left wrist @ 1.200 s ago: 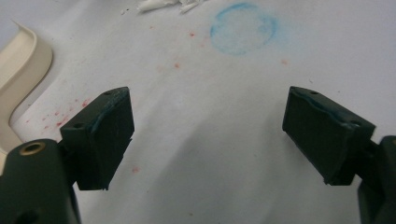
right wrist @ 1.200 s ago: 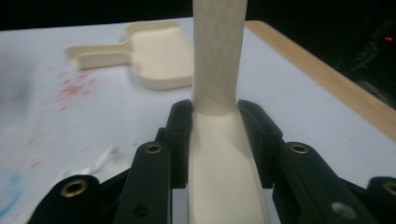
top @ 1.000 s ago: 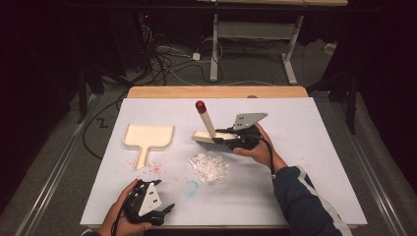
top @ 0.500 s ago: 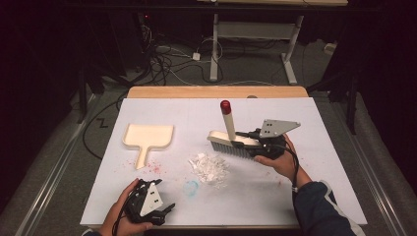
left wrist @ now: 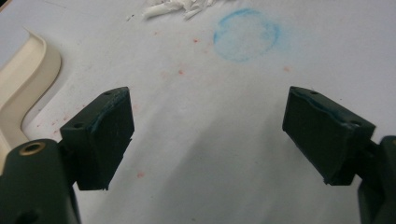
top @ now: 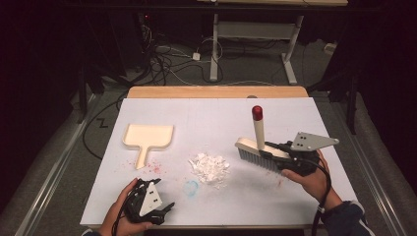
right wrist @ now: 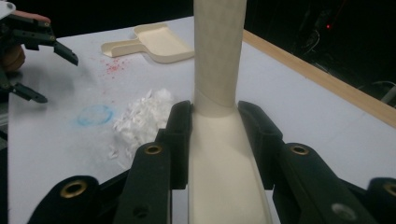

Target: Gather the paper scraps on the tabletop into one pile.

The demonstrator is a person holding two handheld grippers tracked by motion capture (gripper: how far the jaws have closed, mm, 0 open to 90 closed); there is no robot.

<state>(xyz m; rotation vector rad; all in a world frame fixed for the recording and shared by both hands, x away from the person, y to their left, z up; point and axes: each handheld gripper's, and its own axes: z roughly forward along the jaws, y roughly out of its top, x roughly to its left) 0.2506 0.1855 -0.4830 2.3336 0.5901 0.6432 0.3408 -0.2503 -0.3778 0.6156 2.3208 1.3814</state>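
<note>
- The right gripper, at the right of the high view, is clamped on one brush: in the right gripper view both black jaws press flat against the sides of the cream brush back just below its upright handle.
- The brush sits in that grip at the centre right of the high view, clear of the paper scraps; whether its bristles touch the table I cannot tell.
- The left gripper, at the bottom left of the high view, has its jaws wide apart with nothing between them; in the left gripper view only the bare white table surface lies between the two pads.
- Counted: two grippers, one brush, one dustpan, one pile of paper scraps, one table.
- The brush has a long cream back, a row of pale bristles under it, and a round cream handle with a glossy red tip.
- The dustpan is smooth cream plastic, a shallow rectangular scoop with a short flat handle; it lies at the centre left of the high view, well apart from the brush.
- The paper scraps are small, white, ragged bits heaped loosely at the centre of the high view, between dustpan and brush.
- The table is matt white with a wooden far edge; it bears a faint blue chalk ring just beside the scraps and reddish specks near the dustpan's handle.
</note>
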